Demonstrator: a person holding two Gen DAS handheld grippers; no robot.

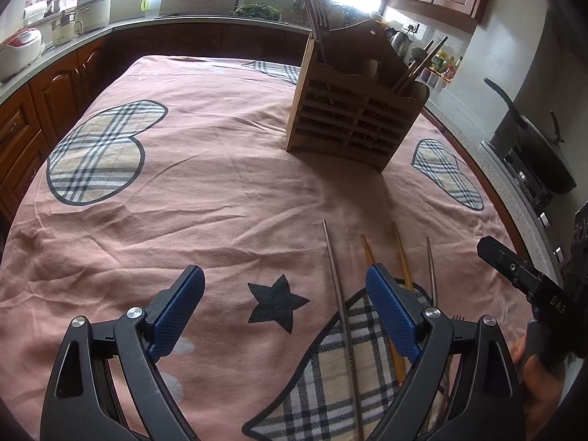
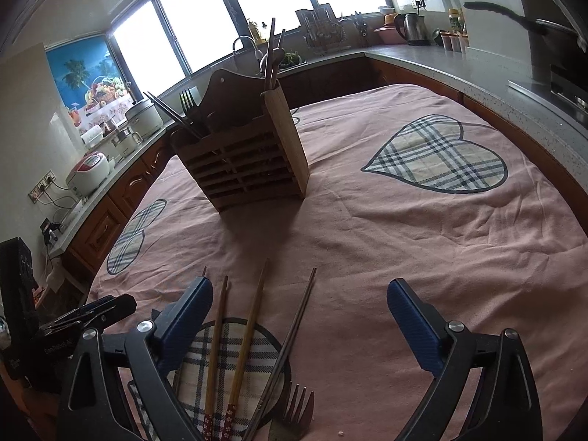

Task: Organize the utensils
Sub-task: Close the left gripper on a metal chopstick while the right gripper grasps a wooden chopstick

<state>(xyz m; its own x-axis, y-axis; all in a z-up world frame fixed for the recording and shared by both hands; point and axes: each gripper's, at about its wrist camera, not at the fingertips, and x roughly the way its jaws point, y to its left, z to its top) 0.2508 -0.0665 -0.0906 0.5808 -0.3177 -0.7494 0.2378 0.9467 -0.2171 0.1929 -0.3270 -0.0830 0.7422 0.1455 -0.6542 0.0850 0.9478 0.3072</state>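
Observation:
A slatted wooden utensil holder (image 1: 352, 110) stands upright on the pink cloth, with forks in one compartment and chopsticks and spoons in another. Nearer to me, loose utensils lie side by side on a plaid heart patch: a metal chopstick (image 1: 338, 286), wooden chopsticks (image 1: 400, 253), and a fork (image 1: 457, 318). My left gripper (image 1: 283, 272) is open just left of them, nothing between its fingers. In the right wrist view my right gripper (image 2: 299, 286) is open above the wooden chopsticks (image 2: 253, 316), dark chopsticks (image 2: 294, 330) and fork (image 2: 297, 404), with the holder (image 2: 242, 158) beyond.
The pink cloth (image 1: 220, 191) with plaid hearts covers the table. A kitchen counter wraps around it, with a rice cooker (image 2: 90, 172), a kettle (image 2: 413, 27), a sink tap (image 2: 244, 42) and a black wok (image 1: 540, 147) on the stove. A hand (image 1: 540, 375) holds the right gripper.

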